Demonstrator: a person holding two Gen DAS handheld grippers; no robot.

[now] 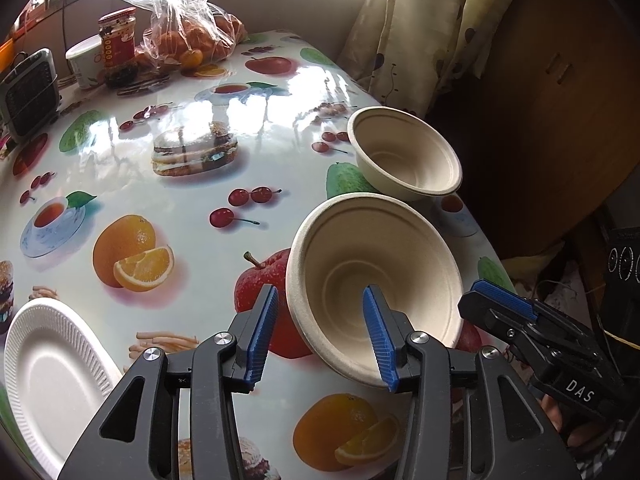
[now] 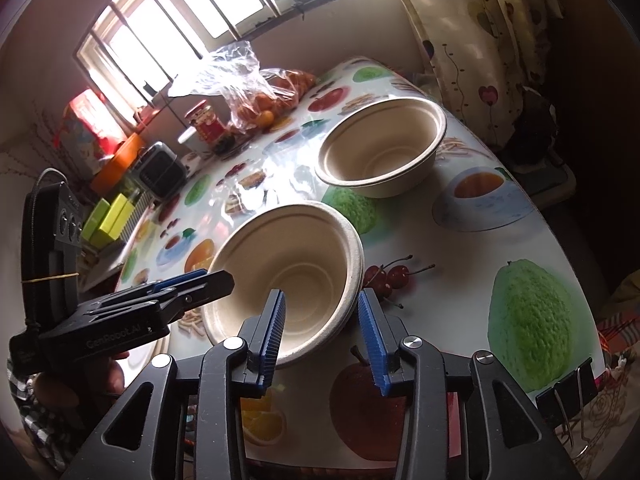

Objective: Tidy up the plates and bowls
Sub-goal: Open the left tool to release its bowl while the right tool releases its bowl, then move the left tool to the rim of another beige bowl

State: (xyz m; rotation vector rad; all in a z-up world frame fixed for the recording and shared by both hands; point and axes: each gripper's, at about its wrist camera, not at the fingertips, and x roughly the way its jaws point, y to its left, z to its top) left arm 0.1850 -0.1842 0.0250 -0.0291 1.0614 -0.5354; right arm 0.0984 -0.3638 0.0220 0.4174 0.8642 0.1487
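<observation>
A beige paper bowl [image 1: 376,264] [image 2: 288,264] sits near the front right edge of the fruit-print table [image 1: 192,208]; its rim looks doubled in the right wrist view. My left gripper [image 1: 320,336] is open astride the bowl's left rim, one pad outside and one inside, neither pressing. On the opposite rim my right gripper [image 2: 324,340] stands open the same way. Each gripper shows in the other's view: right gripper [image 1: 476,296], left gripper [image 2: 216,280]. A second beige bowl [image 1: 404,156] [image 2: 380,148] stands just beyond. A white ribbed plate [image 1: 52,376] lies at the near left.
At the table's far end are a plastic bag of oranges [image 1: 192,40], a red-lidded jar [image 1: 118,40], a white cup [image 1: 84,60] and a small dark heater [image 1: 28,92]. A curtain [image 1: 420,20] hangs past the right edge. A binder clip [image 2: 568,392] grips the cloth's near corner.
</observation>
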